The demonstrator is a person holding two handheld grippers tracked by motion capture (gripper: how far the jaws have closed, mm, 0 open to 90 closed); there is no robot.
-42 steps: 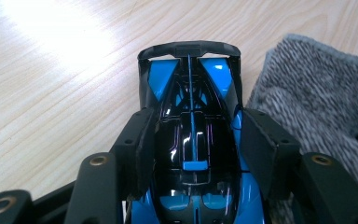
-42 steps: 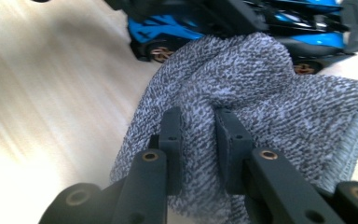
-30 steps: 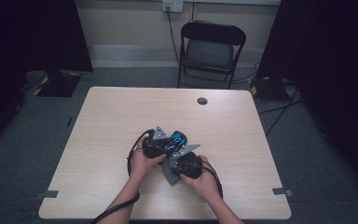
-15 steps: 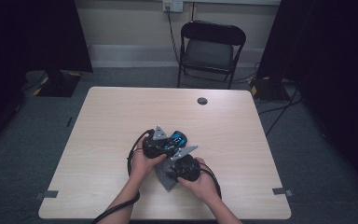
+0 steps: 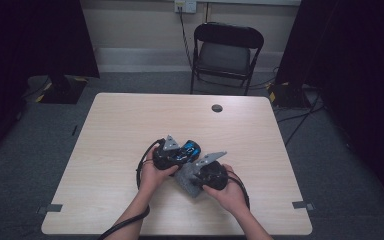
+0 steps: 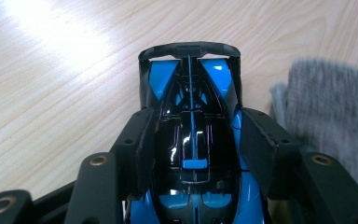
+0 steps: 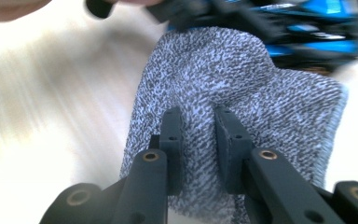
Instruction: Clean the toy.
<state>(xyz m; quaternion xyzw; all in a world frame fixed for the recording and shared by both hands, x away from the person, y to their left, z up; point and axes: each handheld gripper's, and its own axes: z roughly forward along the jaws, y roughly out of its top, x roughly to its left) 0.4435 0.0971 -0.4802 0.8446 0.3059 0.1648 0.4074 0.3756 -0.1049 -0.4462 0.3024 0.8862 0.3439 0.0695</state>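
Toy car [image 6: 193,140], blue and black, sits clamped between the jaws of the left gripper [image 6: 193,149], whose pads press on its flanks about midway along the body, so the glossy top and the rear wing stay exposed. That grip looks chosen to hold the model steady on the table [image 5: 130,130] while leaving its surfaces free to be rubbed. The right gripper [image 7: 199,140] has its jaws drawn narrow, pinching a fold of grey knitted cloth [image 7: 242,93]; the rest of the cloth fans out ahead of the jaws, a loose pad rather than a tight wad, which suits wiping. In the right gripper view the cloth's far edge lies just against the car's side, and the blur there suggests a wiping stroke in hand.

From the high view, both grippers meet near the table's middle, close in front of the person, left gripper [image 5: 167,156] beside right gripper [image 5: 205,174]. Farther off, a small dark round fitting [image 5: 217,108] marks the tabletop, and a folding chair [image 5: 227,52] stands behind it.
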